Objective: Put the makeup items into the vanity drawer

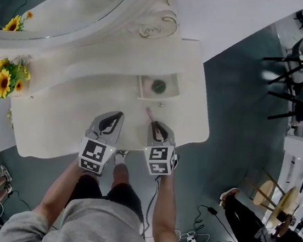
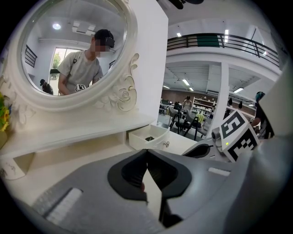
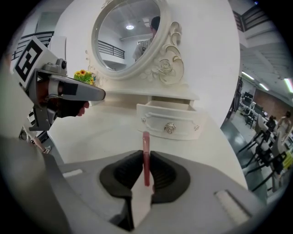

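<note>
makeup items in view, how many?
2: a pink stick clamped in the right gripper's jaws, and a dark round item in the open drawer. More may hide inside the drawer.

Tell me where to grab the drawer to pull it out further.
Take the round knob at the middle of the drawer front, straight from the front; it juts from the flat face. The right gripper holds the pink stick.
</note>
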